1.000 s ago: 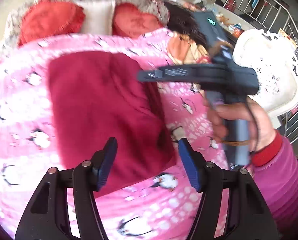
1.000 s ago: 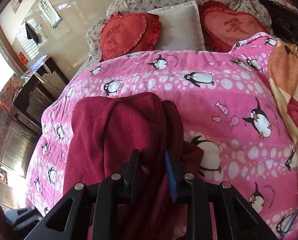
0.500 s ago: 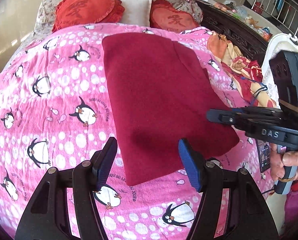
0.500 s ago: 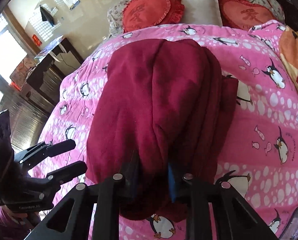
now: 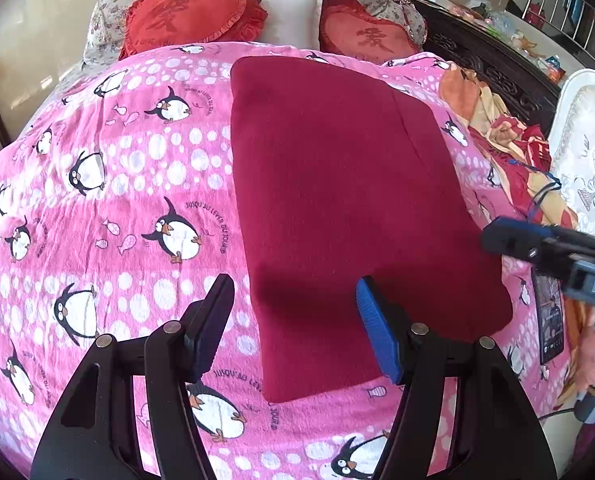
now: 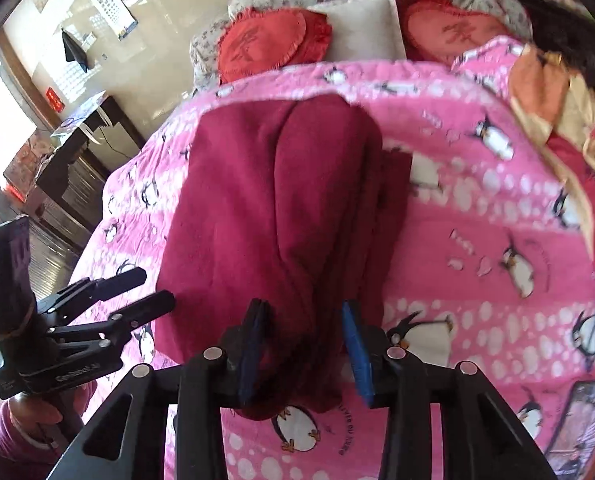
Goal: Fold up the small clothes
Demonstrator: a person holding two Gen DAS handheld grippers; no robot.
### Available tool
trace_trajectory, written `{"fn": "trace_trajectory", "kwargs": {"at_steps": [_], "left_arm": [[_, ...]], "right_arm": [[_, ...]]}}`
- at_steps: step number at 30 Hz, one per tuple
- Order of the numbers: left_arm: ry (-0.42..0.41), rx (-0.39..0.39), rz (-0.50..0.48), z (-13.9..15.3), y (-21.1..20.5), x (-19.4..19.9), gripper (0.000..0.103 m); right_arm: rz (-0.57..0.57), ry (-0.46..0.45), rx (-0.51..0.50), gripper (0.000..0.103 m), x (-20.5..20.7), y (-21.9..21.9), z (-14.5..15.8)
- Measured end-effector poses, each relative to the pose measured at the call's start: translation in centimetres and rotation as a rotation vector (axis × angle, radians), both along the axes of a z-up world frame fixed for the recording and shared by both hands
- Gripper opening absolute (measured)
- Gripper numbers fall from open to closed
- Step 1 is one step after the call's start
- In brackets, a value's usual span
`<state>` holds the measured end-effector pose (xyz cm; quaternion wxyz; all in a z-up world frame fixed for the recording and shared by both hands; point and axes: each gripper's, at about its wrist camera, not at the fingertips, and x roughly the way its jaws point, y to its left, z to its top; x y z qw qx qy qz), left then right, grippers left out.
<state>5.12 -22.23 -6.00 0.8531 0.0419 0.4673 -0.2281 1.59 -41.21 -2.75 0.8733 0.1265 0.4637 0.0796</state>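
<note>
Opening, the right gripper (image 6: pixel 303 344) frees the maroon garment (image 5: pixel 345 200) so its fold is laid flat on the bed (image 5: pixel 137 168). The left gripper (image 5: pixel 293 320) is kept wide and empty, ready above the near edge.

Right tool (image 5: pixel 545 248) cut off at frame edge, phone (image 6: pixel 577 428) partly cropped, right view blurred

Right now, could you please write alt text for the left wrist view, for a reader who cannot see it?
A dark red folded garment lies flat on a pink penguin-print blanket. The open left gripper hovers above its near edge, holding nothing, while the right gripper reaches in from the right edge. Two red heart cushions lie behind.
</note>
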Motion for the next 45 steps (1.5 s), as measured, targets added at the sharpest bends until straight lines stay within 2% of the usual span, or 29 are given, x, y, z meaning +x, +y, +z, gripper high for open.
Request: {"fn": "trace_trajectory", "kwargs": {"at_steps": [4,7,14,17,21,24,28,30,32,34,36,37,41,45], "left_arm": [[-0.007,0.003,0.022,0.1,-0.2,0.8,0.064],[-0.017,0.015,0.039,0.1,-0.4,1.5,0.064],[-0.01,0.029,0.047,-0.9,-1.2,2.8,0.064],[-0.006,0.032,0.04,-1.4,-1.7,3.1,0.066],[0.008,0.022,0.03,-2.0,-2.0,3.2,0.067],[0.013,0.004,0.018,-2.0,-1.9,3.3,0.068],[0.065,-0.1,0.012,-1.8,-0.1,4.0,0.068],[0.087,-0.151,0.023,-1.7,1.0,4.5,0.068],[0.097,-0.18,0.039,-1.7,1.7,5.0,0.071],[0.12,-0.215,0.053,-2.0,2.3,5.7,0.073],[0.159,-0.259,0.061,-2.6,2.7,6.4,0.075],[0.187,-0.284,0.069,-3.0,2.9,6.7,0.079],[0.257,-0.334,0.072,-4.4,2.5,7.5,0.084],[0.274,-0.364,0.068,-5.2,1.8,7.8,0.086]], "right_arm": [[0.025,-0.072,0.029,0.038,0.9,0.5,1.6],[0.065,-0.095,-0.01,0.038,2.4,1.9,1.2],[0.063,-0.05,-0.056,0.037,5.1,1.4,-1.9],[0.063,-0.044,-0.097,0.028,5.1,1.1,-2.9],[0.059,-0.056,-0.103,0.025,4.5,0.7,-3.6],[0.044,-0.059,-0.067,0.025,3.7,0.1,-3.9],[0.023,-0.077,-0.032,0.025,2.8,-0.4,-3.0],[-0.011,-0.092,-0.012,0.033,2.3,-1.2,-2.3],[-0.053,-0.096,0.005,0.057,2.0,-2.0,-2.0],[-0.077,-0.078,0.09,0.065,2.3,-3.2,-2.5],[-0.088,-0.029,0.151,0.068,2.9,-3.9,-3.6],[-0.091,0.006,0.182,0.07,3.4,-4.1,-4.5],[-0.097,0.023,0.294,0.074,4.2,-4.4,-6.1],[-0.067,0.024,0.282,0.076,5.0,-3.3,-6.5]]}}
